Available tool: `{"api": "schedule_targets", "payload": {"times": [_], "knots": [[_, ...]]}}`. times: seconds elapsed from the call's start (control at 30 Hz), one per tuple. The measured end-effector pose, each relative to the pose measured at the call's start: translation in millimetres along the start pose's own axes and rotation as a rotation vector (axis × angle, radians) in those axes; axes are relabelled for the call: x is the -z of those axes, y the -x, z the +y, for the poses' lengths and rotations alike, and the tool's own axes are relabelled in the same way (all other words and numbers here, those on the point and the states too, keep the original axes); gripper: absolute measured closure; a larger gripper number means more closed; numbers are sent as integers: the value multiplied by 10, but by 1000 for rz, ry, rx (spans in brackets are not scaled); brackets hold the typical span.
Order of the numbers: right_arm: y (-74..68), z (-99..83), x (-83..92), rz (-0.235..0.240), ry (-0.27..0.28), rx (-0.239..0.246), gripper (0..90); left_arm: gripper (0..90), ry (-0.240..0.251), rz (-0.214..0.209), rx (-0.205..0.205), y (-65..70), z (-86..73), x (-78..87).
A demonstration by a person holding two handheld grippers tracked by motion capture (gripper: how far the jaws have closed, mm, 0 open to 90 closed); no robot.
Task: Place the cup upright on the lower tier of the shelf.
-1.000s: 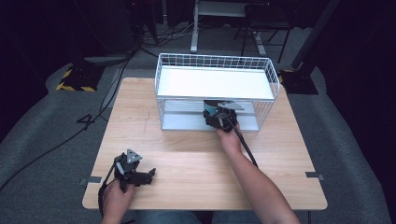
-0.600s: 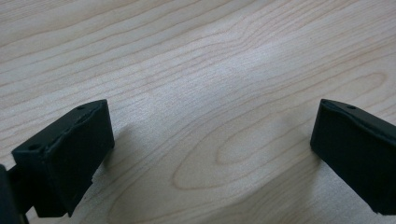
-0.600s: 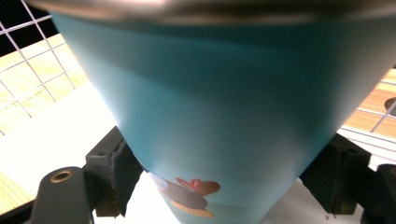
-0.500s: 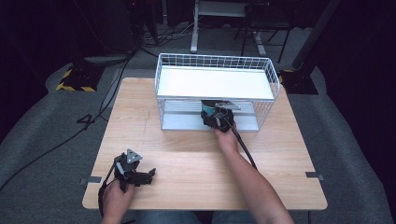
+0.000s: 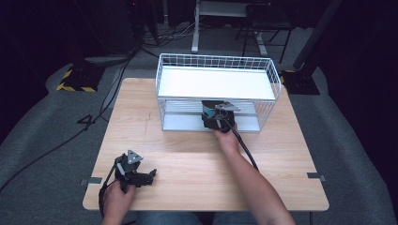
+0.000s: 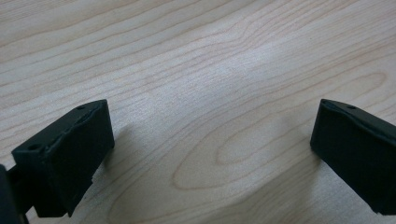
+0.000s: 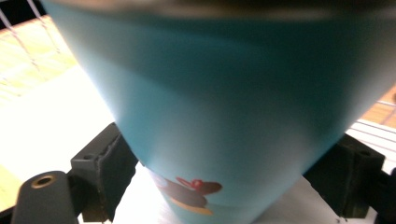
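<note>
The right tool point(image 5: 217, 118) gripped a teal cup point(image 7: 219, 107) at the rack's point(image 5: 216, 84) lower shelf, toward the table's point(image 5: 187, 154) far edge. The cup looked rigid, light and smooth, perhaps slippery; its tapered wall was the best hold. Wire sides and the upper shelf crowded it. The left tool point(image 6: 210, 144) rested open near the table's front-left corner.

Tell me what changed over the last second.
Little changed. The right tongs, shut on the teal cup, edged slightly further into the lower tier of the white wire rack. The left tongs stayed open over the wooden table, and the rack did not move.
</note>
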State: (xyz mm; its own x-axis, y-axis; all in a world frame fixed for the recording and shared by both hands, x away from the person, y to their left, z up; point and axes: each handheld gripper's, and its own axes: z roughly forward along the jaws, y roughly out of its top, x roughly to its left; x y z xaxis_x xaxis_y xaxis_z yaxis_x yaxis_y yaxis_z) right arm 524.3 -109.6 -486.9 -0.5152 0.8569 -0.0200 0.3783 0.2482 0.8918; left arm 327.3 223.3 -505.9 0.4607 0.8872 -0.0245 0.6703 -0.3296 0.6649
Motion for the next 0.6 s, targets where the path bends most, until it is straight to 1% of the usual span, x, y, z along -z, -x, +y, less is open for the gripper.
{"api": "schedule_targets", "payload": {"times": [0.03, 0.07, 0.1, 0.13, 0.23, 0.4, 0.43, 0.47, 0.5, 0.53, 0.6], "knots": [[1, -2, 2, -3, -5, 2, 149, 0, 0, 0, 0, 0, 0, 0], [12, -7, 15, 7, -3, -2, 147, 0, 0, 0, 0, 0, 0, 0], [12, -7, 15, 7, -3, -2, 147, 0, 0, 0, -2, -1, 0, 0], [20, -7, 30, 20, 1, -4, 148, 0, 1, 0, 0, 0, 0, -1], [38, 1, 65, 35, 14, 2, 144, 0, 0, -1, -1, -1, 3, -3], [58, 25, 132, 44, 10, 13, 142, 0, 1, -1, 0, 0, 4, -5], [60, 27, 150, 45, 6, 16, 142, 0, 1, 0, 0, 1, 6, -5], [55, 28, 194, 54, -12, 6, 142, 0, 0, 1, 0, 1, 9, -8], [58, 29, 210, 57, -17, 9, 142, 0, -3, 0, 1, 2, 10, -7], [58, 29, 210, 57, -17, 9, 142, 0, -3, 0, 1, 2, 10, -7], [60, 26, 271, 74, -21, 6, 142, 0, -1, 0, -1, 2, 10, -7]]}}
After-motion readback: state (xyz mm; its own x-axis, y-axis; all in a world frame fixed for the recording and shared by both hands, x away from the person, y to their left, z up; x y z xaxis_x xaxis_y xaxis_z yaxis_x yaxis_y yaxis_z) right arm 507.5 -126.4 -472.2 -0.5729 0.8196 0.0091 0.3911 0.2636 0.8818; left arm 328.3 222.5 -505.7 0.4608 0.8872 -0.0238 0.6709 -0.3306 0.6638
